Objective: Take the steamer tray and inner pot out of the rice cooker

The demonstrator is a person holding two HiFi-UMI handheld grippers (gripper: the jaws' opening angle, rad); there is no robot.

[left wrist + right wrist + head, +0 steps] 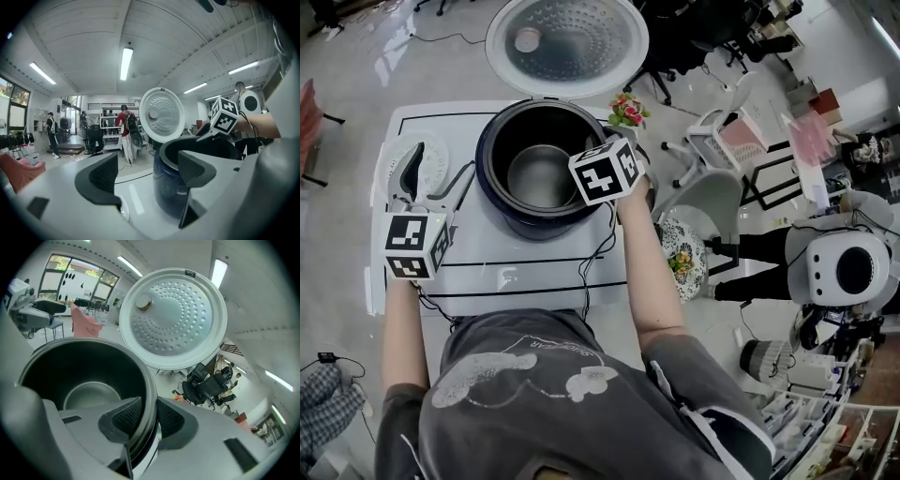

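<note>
Inner pot [540, 174] sits in the rice cooker [534, 228], our right gripper [146, 416] clenched on its rim at 3 o'clock. Lifted from one side, we judge it could tilt, jam or slip. Our left gripper [150, 171] hangs released, empty, at 8 o'clock.

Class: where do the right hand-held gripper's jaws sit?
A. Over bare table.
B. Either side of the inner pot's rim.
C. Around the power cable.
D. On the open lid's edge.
B: the right hand-held gripper has one pad inside and one outside the rim of the inner pot.
</note>
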